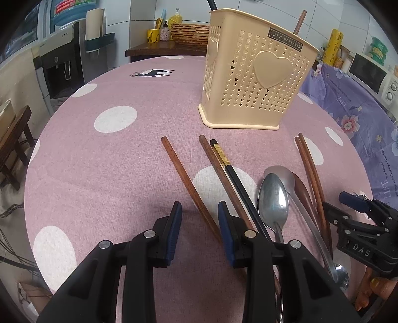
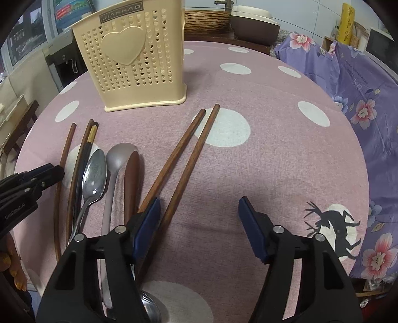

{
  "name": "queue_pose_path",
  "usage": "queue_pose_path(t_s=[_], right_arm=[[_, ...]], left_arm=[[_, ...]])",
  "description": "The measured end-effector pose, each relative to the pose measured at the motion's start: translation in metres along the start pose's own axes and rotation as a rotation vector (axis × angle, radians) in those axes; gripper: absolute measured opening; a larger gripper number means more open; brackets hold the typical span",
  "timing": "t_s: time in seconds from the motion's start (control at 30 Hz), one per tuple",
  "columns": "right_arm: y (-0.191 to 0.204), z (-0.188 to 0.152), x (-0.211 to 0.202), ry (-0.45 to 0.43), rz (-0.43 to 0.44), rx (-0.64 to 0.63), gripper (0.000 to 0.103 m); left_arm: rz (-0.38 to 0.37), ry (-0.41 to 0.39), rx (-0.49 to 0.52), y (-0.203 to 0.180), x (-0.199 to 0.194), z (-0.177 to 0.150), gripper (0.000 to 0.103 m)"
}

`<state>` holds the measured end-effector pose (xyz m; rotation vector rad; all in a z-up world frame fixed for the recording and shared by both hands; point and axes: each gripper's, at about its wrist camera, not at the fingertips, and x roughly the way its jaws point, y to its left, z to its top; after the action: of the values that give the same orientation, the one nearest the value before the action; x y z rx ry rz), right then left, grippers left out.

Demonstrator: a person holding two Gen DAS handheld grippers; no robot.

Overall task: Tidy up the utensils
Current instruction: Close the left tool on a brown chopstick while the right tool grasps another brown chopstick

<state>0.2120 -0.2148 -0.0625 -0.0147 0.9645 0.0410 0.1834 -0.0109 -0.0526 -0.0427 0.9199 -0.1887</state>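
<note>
Utensils lie loose on the pink polka-dot tabletop [image 1: 99, 154] in front of the cream perforated holder [image 1: 253, 72], which stands upright and carries a raised heart on its face; a brown stick [image 1: 299, 22] and a dark one rise out of its top. Nearest the holder's base, a single wooden chopstick [image 1: 189, 183] lies apart to the left, then a second wooden chopstick [image 1: 221, 179] side by side with a black chopstick with a gold band [image 1: 233, 174]. Further right of these lie a steel spoon [image 1: 273, 198], bowl toward the holder, a grey long-handled spoon [image 1: 298, 198] partly under it, and a brown wooden spoon [image 1: 302, 191] just beside. A pair of wooden chopsticks [image 2: 189, 149] lies angled to the right of the spoons, tips pointing past the holder's right corner. The left tool [image 1: 200, 218] is released, its blue pads parted over the lone chopstick's near end, gripping nothing. The right tool [image 2: 199, 221] is also spread wide, its left pad above the chopstick pair, holding nothing. A purple floral cloth [image 2: 360, 99] lies beyond the tabletop's right edge.
</note>
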Motion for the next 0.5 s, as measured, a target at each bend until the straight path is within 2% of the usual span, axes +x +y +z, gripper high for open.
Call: queue_pose_path(t_s=[0.13, 0.2, 0.3, 0.5], right_arm=[[-0.016, 0.003, -0.001, 0.01, 0.003, -0.003, 0.049], [-0.026, 0.006, -0.001, 0.018, 0.006, 0.007, 0.039], [-0.034, 0.01, 0.0, 0.032, 0.02, 0.014, 0.038], [-0.043, 0.024, 0.005, 0.025, 0.039, 0.108, 0.039]], left_arm=[[-0.02, 0.002, -0.003, 0.007, -0.002, -0.001, 0.032], [-0.027, 0.006, -0.011, 0.01, -0.002, 0.0, 0.032], [-0.033, 0.012, -0.02, 0.012, -0.001, 0.004, 0.032], [-0.045, 0.025, -0.073, 0.02, 0.007, 0.017, 0.032]])
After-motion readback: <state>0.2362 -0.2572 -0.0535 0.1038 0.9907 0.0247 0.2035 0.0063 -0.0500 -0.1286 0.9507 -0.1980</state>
